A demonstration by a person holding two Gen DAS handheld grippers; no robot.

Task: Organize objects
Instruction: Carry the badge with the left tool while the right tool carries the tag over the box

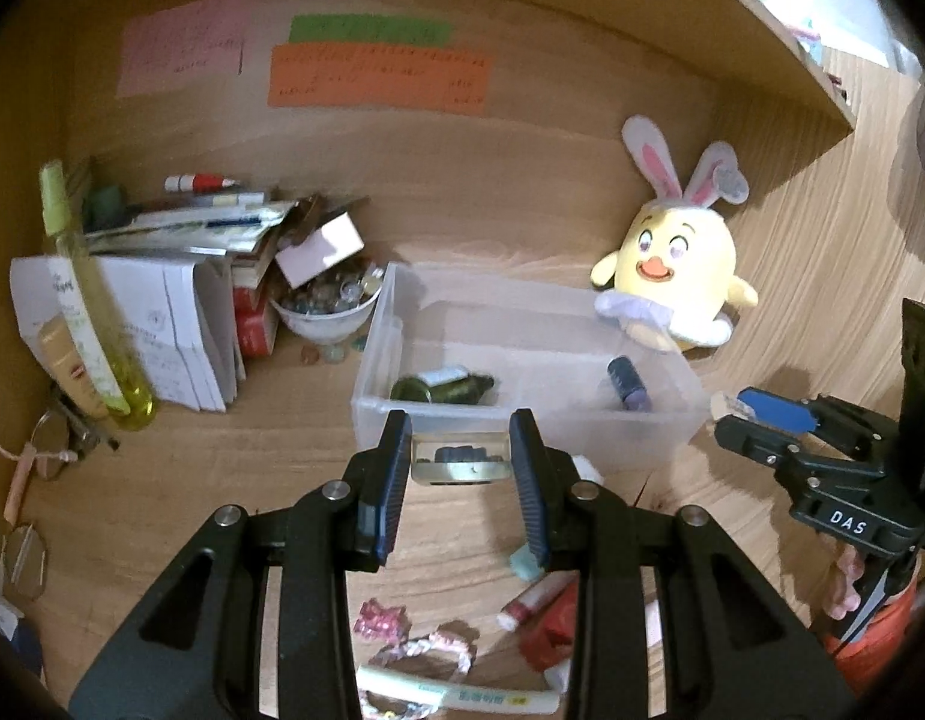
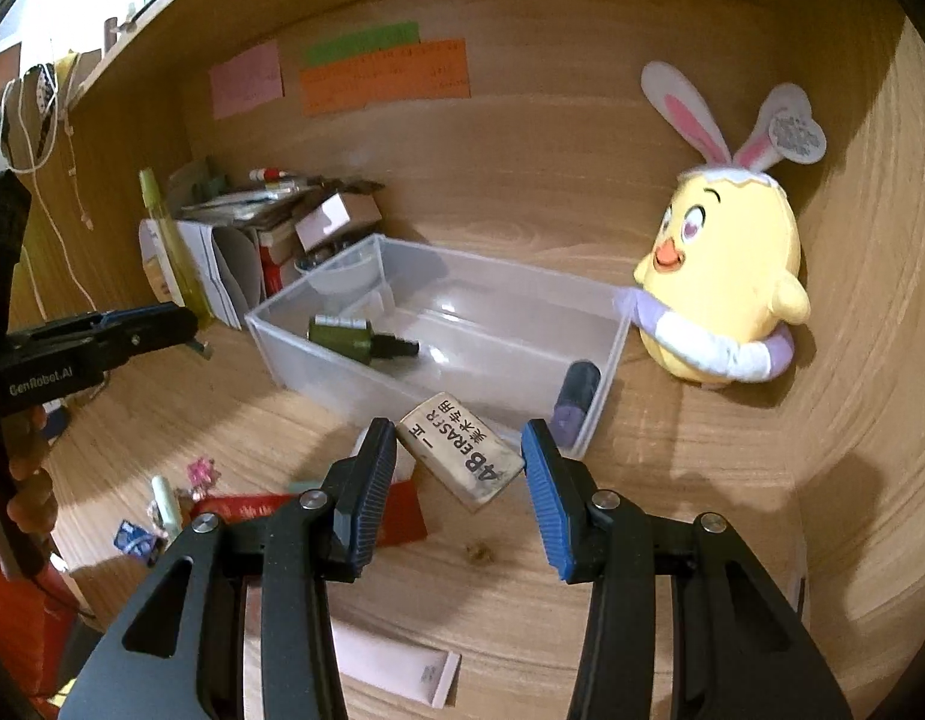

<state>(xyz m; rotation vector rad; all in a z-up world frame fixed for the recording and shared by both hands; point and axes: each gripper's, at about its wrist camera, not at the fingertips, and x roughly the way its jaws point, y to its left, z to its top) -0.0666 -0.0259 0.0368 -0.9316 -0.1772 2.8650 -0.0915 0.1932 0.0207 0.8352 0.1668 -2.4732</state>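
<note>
Looking along the left tool (image 1: 461,450), a small clear-cased object (image 1: 459,463) sits clamped between its two pads, its long axis running across from pad to pad. What it is exactly, I cannot tell. The clear plastic bin (image 1: 372,402) lies straight ahead at twelve o'clock, its near wall just beyond the fingertips, with a green bottle (image 1: 441,389) and a dark purple cylinder (image 1: 627,390) already inside. This tool is level and pointed at the bin's near left part.

From the right wrist view, the right tool (image 2: 460,444) grips a grey eraser (image 2: 459,450) printed "4B ERASER", held diagonally, its long axis running from ten o'clock to four o'clock between the pads. The bin's near wall (image 2: 354,387) sits just ahead at twelve o'clock. Both tools look about equally near; each load likely needs carrying forward over the rim before release.
</note>
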